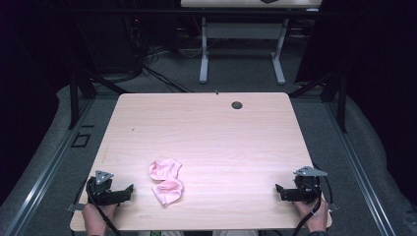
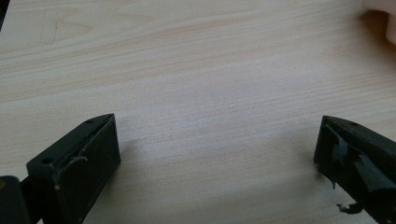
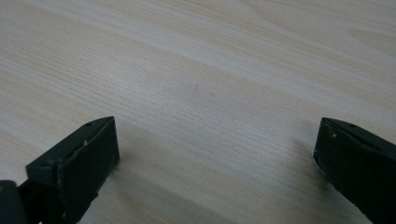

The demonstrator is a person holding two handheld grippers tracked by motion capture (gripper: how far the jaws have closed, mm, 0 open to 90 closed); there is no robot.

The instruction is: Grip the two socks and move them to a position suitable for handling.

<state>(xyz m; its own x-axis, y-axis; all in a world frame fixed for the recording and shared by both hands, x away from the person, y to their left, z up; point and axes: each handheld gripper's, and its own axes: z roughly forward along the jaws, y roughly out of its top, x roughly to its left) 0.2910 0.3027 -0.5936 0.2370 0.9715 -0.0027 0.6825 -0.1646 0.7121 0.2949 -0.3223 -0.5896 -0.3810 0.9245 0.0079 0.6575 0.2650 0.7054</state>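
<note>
Broadly, the counter (image 1: 206, 128) is lying bare except for a crumpled pink cloth (image 1: 166, 181) sitting near its 7 o'clock edge. Left hand-held gripper (image 1: 129, 189) and right hand-held gripper (image 1: 278, 189) are resting at the near corners, jaws spread, likely parked ready to start.

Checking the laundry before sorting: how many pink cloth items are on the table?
1, as far as I can tell: a crumpled pink cloth near the wooden table's front edge, closer to the left gripper; folds may hide another.
</note>
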